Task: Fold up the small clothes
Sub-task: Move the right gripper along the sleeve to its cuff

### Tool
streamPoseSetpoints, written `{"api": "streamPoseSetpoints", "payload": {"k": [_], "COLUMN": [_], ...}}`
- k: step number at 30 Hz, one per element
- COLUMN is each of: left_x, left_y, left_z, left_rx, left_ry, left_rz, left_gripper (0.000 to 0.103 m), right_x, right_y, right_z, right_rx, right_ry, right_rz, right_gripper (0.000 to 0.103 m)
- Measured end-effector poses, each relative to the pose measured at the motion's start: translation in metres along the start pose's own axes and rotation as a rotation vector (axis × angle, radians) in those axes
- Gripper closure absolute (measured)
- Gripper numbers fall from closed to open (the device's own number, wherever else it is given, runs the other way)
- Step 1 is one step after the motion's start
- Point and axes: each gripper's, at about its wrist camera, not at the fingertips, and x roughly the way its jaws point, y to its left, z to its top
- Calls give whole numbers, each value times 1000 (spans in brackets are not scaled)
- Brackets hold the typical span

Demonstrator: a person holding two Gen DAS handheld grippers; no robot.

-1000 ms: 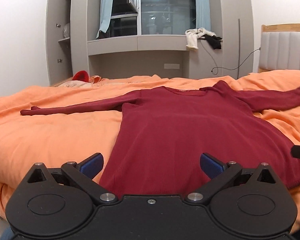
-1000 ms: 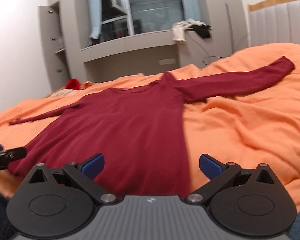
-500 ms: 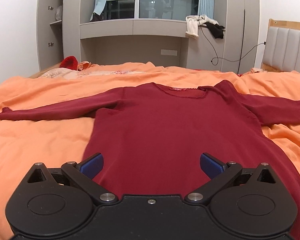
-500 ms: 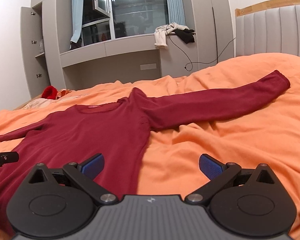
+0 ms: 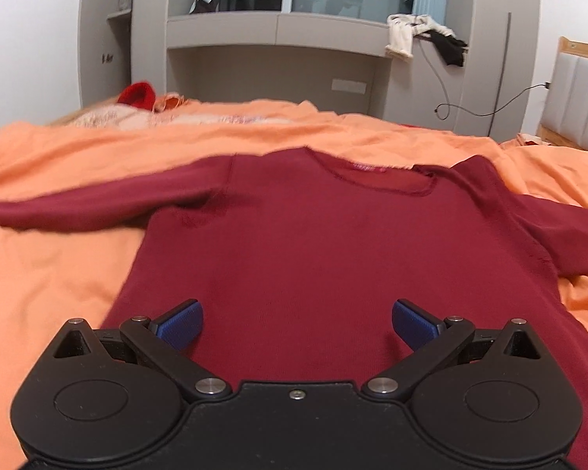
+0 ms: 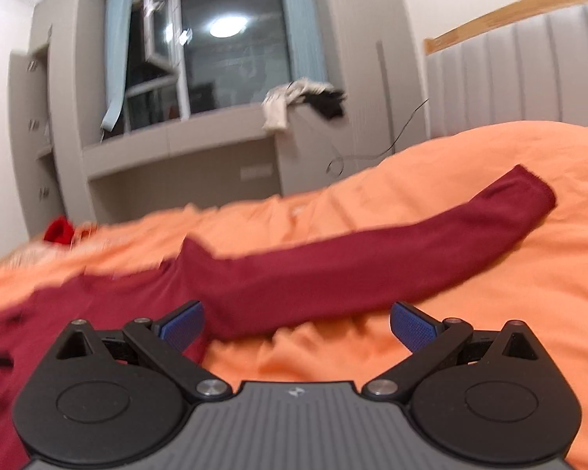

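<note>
One dark red long-sleeved knit top [image 5: 333,258] lies flat, front up, on the orange bedspread [image 5: 39,274], neckline at 12 o'clock and sleeves spread toward 9 and 3 o'clock. I judge it light, soft and limp, likely to sag and crease when lifted, so I would pinch it at a cuff or shoulder seam. My left gripper [image 5: 297,321] hovers over the lower body, jaws spread wide, holding nothing. My right gripper [image 6: 297,321], jaws equally wide and empty, faces the right sleeve [image 6: 372,258], whose cuff lies at 2 o'clock.
</note>
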Motion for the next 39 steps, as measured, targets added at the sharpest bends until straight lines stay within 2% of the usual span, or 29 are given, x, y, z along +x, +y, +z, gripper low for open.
{"api": "streamPoseSetpoints", "payload": {"k": [2,6,9,16,27,34,39], "left_x": [6,10,9,12,16,18,18], "left_y": [2,6,7,8,4,3,2], "left_z": [-1,-4,-6,-9,-13,-14,-15], "left_rx": [-9,-25,-18,-13,10,19,23], "left_ry": [21,27,22,29,34,36,35], "left_rz": [3,-5,-6,-6,9,15,19], "left_gripper": [1,1,1,1,0,0,0], "right_x": [8,22,35,53,71,80,80], "right_y": [-16,-48,-64,-83,-109,-129,-129], "right_z": [5,4,1,-6,7,5,5], "right_rx": [35,77,105,148,162,221,212], "right_ry": [-46,-140,-133,-79,-148,-147,-158], "right_rz": [-17,-109,-143,-145,-143,-189,-226], "right_gripper": [0,0,0,0,0,0,0]}}
